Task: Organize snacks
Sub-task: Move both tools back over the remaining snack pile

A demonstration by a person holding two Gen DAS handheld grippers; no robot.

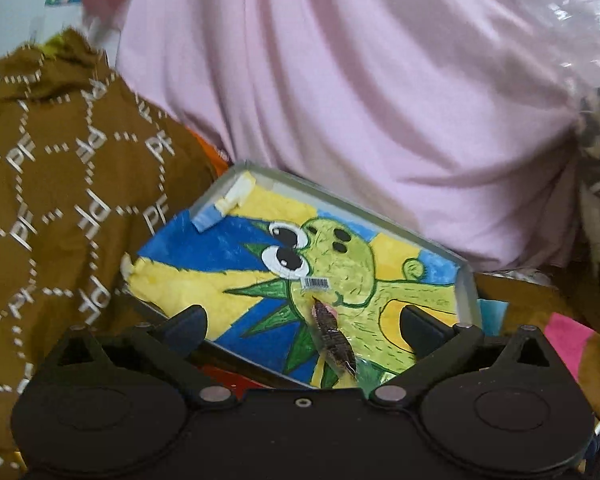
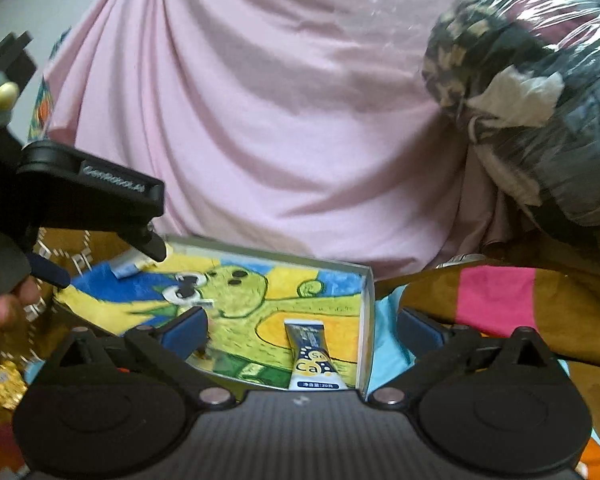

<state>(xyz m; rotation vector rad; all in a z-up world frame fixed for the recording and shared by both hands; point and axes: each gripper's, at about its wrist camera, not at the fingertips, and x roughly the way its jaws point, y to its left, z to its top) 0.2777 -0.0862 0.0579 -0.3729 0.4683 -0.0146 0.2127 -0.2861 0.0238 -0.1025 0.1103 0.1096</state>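
Note:
A shallow grey tray (image 1: 466, 292) lined with a green cartoon drawing lies in front of both grippers; it also shows in the right wrist view (image 2: 370, 304). A dark snack in a clear wrapper (image 1: 334, 334) lies in it, between the fingers of my open left gripper (image 1: 304, 320), not gripped. A blue-and-white snack stick (image 2: 310, 354) lies in the tray near its right wall, between the fingers of my open right gripper (image 2: 304, 326), not gripped. The left gripper (image 2: 112, 248) also shows from the side above the tray's left end.
A pink cloth (image 1: 340, 92) rises behind the tray. A brown patterned cloth (image 1: 60, 184) lies left, a plastic-wrapped bundle (image 2: 540, 92) upper right. Gold-wrapped sweets (image 2: 0, 392) lie at lower left, a pink and brown cloth (image 2: 500, 300) right.

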